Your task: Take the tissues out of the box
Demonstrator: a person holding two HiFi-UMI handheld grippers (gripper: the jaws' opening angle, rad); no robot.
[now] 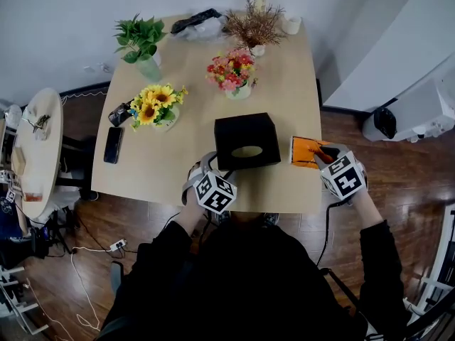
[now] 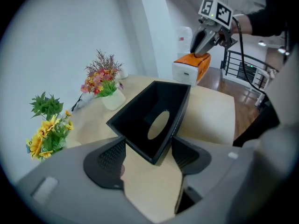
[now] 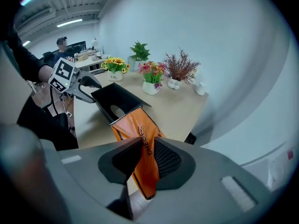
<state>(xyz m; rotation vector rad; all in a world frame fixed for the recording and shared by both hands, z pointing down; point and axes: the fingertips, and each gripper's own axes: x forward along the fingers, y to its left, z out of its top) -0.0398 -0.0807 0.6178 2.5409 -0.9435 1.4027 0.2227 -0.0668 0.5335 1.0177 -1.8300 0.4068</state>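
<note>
Head view, box: the black tissue box (image 1: 246, 141) stands on the wooden table (image 1: 284, 84), with its oval opening up.
Head view, left gripper: the left gripper (image 1: 207, 165) sits at the box's near left corner, with its marker cube toward the person.
Head view, right gripper: the right gripper (image 1: 324, 154) is just right of the box and holds an orange tissue pack (image 1: 304, 152) that is outside the box.
Head view, only here: a phone (image 1: 113, 145) lies well left of the box. A round side table (image 1: 39, 148) stands farther left, off the wooden table.
Head view, beyond the box: sunflowers (image 1: 154, 105), pink flowers (image 1: 232, 69), a green plant (image 1: 140, 38) and a dried plant (image 1: 254, 23).

Left gripper view, jaws: the jaws are wide apart and the box's near corner (image 2: 154, 120) sits between the pads. Whether either pad touches the box cannot be told.
Left gripper view, only here: the pack (image 2: 198, 62) shows a white face under its orange top. It hangs from the right gripper (image 2: 202, 45), past the box's far side.

Right gripper view, jaws: the jaws are closed tight on the pack (image 3: 140, 129), which is pinched between the pads and runs out ahead of them toward the box (image 3: 114, 104).
Right gripper view, only here: dark lettering runs along the pack, too small to read. The left gripper (image 3: 92, 87) shows at the box's left edge. A person sits at a desk (image 3: 62, 45) far behind the box.
</note>
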